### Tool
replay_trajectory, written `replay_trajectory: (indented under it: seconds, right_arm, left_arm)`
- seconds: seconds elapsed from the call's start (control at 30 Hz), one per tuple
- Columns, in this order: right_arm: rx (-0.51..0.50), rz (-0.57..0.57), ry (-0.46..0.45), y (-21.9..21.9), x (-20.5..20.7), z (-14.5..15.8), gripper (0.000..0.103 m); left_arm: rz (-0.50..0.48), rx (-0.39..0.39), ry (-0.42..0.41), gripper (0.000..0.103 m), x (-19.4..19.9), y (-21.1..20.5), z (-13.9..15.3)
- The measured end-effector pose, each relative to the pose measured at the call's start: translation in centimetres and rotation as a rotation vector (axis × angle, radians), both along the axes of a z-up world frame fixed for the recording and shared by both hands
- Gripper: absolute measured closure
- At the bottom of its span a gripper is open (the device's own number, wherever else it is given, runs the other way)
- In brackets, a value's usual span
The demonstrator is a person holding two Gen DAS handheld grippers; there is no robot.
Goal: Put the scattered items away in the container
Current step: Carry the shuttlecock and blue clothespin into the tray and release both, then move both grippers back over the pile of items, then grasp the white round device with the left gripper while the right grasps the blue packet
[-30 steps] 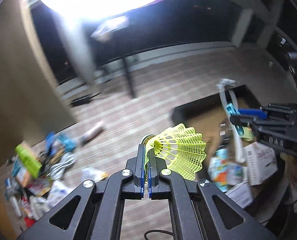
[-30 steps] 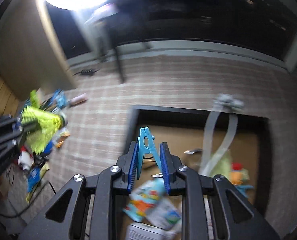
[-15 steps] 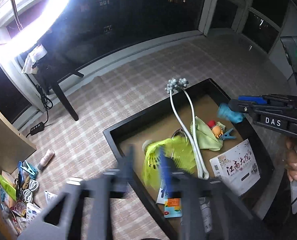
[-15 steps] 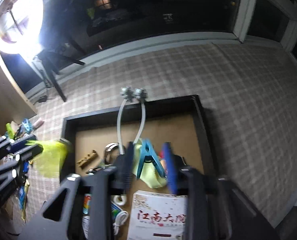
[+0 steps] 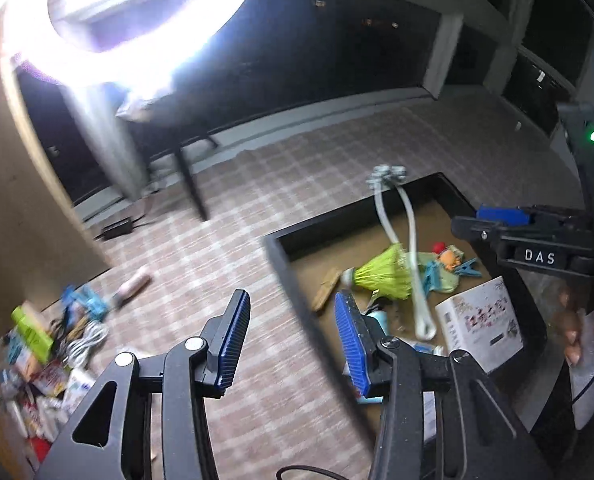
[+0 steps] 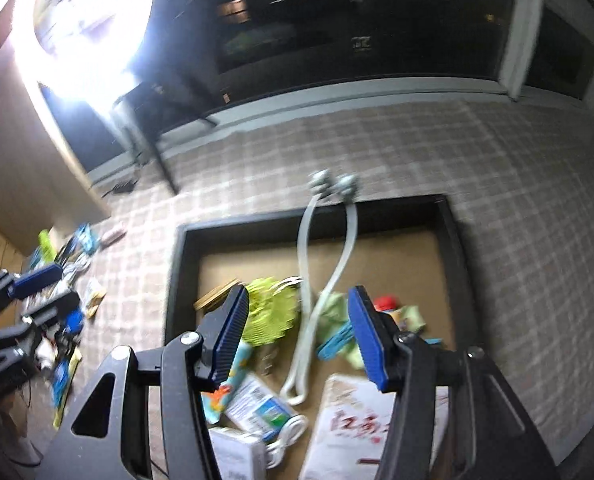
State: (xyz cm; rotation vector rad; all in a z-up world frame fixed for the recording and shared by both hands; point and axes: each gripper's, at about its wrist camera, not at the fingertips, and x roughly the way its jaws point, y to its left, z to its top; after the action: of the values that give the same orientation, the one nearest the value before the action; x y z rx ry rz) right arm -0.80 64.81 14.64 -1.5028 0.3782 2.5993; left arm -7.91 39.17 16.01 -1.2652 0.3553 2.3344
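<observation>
A bright ring light (image 5: pixel 109 20) blazes at upper left, washing out everything near it. Behind, dark night windows (image 6: pixel 357 24) with pale frames run along a grey sill. Checked pink-and-white floor (image 6: pixel 437 152) spreads below. A black table leg (image 5: pixel 191 188) slants down, and a beige wall panel (image 5: pixel 13 184) stands at the left.

Floor: pink-and-cream checked tile surface (image 6: pixel 397 148). Resting directly on it, a shallow rectangular black-rimmed tray with a brown base (image 6: pixel 177 280). Left of the tray, well apart, a loose heap of mixed packets, cables and small items (image 5: pixel 53 340) lies against the wooden wall. A pale pink cylindrical tube (image 5: pixel 131 286) lies between heap and tray.
</observation>
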Motion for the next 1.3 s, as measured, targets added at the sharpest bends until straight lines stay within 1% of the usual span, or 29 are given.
replay_trajectory:
  seconds: [0.07, 0.13, 0.23, 0.37, 0.43, 0.5, 0.57, 0.63, 0.73, 0.83, 0.9, 0.97, 1.03, 1.13, 1.3]
  right_arm:
    - [-0.007, 0.033, 0.005, -1.5, -0.1, 0.1, 0.052]
    - [-0.022, 0.073, 0.011, -3.3, 0.0, 0.2, 0.052]
    - [-0.034, 0.137, 0.012, -6.2, 0.1, 0.1, 0.052]
    - [-0.035, 0.244, 0.006, -10.9, 0.3, 0.1, 0.052]
    - [-0.033, 0.287, 0.004, -13.3, 0.4, 0.1, 0.052]
    - [-0.041, 0.334, -0.004, -15.9, 0.4, 0.0, 0.052]
    - [-0.042, 0.376, -0.016, -18.3, 0.3, -0.3, 0.052]
    - [-0.027, 0.444, -0.024, -21.3, 0.3, -0.7, 0.052]
    - [-0.02, 0.541, -0.044, -25.5, 0.1, -1.7, 0.052]
    - [-0.056, 0.629, -0.088, -29.5, 0.1, -3.1, 0.052]
    - [-0.081, 0.671, -0.116, -31.9, 0.3, -4.2, 0.052]
    - [-0.106, 0.697, -0.141, -33.6, 0.5, -5.2, 0.052]
    - [-0.144, 0.703, -0.175, -34.9, 0.6, -6.5, 0.052]
    - [-0.19, 0.695, -0.217, -36.3, 0.7, -8.3, 0.053]
    - [-0.23, 0.651, -0.262, -38.2, 0.3, -11.1, 0.053]
  left_arm:
    - [0.026, 0.006, 0.007, 0.061, 0.5, -2.4, 0.4]
    - [0.076, 0.005, 0.024, 0.061, 1.2, -5.9, 0.7]
    - [0.139, 0.003, 0.018, 0.061, 1.9, -10.5, 0.4]
    - [0.273, -0.033, 0.031, 0.061, 3.3, -18.1, -0.4]
    - [0.325, -0.04, 0.017, 0.061, 4.0, -21.6, -0.9]
    - [0.35, -0.063, 0.0, 0.061, 4.7, -24.3, -1.6]
    - [0.361, -0.102, -0.023, 0.061, 5.2, -26.5, -2.6]
    - [0.357, -0.145, -0.047, 0.061, 5.8, -28.4, -3.6]
    - [0.332, -0.165, -0.091, 0.061, 6.2, -30.0, -4.8]
    - [0.294, -0.205, -0.134, 0.061, 6.0, -30.6, -6.2]
    - [0.27, -0.198, -0.172, 0.061, 5.8, -30.9, -7.1]
    - [0.249, -0.193, -0.185, 0.061, 5.6, -31.0, -7.6]
    - [0.217, -0.222, -0.184, 0.061, 5.6, -30.7, -8.1]
    - [0.187, -0.243, -0.193, 0.061, 5.2, -30.5, -8.7]
    - [0.169, -0.286, -0.211, 0.06, 4.2, -30.7, -9.8]
